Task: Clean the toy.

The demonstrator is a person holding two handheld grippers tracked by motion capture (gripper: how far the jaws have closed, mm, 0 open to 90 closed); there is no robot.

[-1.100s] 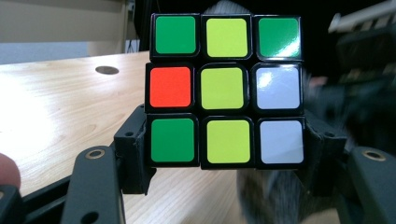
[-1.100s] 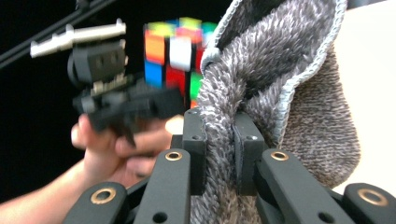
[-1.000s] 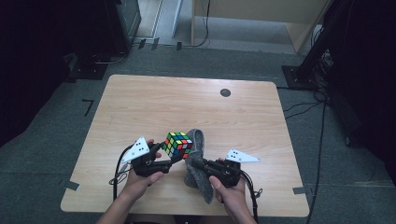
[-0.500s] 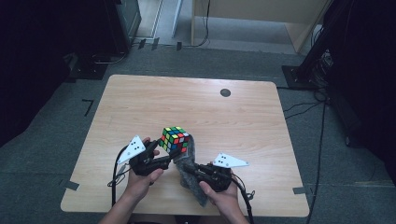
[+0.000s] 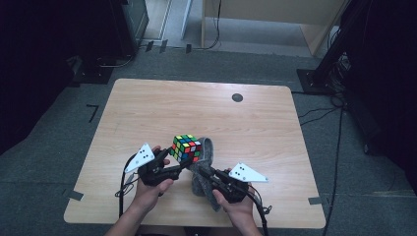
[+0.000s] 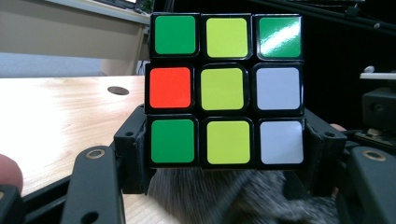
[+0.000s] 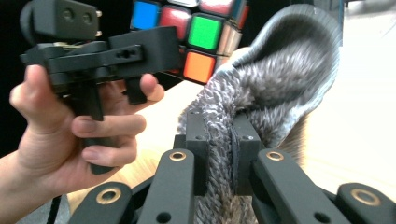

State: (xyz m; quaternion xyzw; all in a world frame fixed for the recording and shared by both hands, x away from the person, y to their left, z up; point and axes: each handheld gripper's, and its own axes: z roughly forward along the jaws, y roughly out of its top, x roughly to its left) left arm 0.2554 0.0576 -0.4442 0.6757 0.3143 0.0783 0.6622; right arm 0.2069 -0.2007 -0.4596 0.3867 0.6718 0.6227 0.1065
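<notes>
A person sits at the near edge of a wooden table [image 5: 147, 108], a gripper in each hand. The left gripper [image 5: 184, 164] has its jaws clamped on the two sides of a puzzle cube [image 5: 187, 147], holding it raised just off the tabletop. Seen along that gripper's own jaws, the cube [image 6: 226, 88] shows a face of green, yellow, white and one red square, with each black jaw pressed flat against a lower corner.

Just to the right of the cube and touching it lies a grey fuzzy cloth [image 5: 206, 162], curling up around the cube's right side and trailing back toward the person. The right gripper [image 5: 201, 172] pinches a fold of this cloth; its jaws stand nearly together, with only the thin bunch of cloth [image 7: 224, 140] squeezed between them. Beyond that pinch, the cloth arches upward to the cube [image 7: 196, 32], with the left hand [image 7: 70, 140] gripping its tool just left of the cube.

Far beyond the cube, near the table's back edge, sits a small dark round hole [image 5: 237, 97].
</notes>
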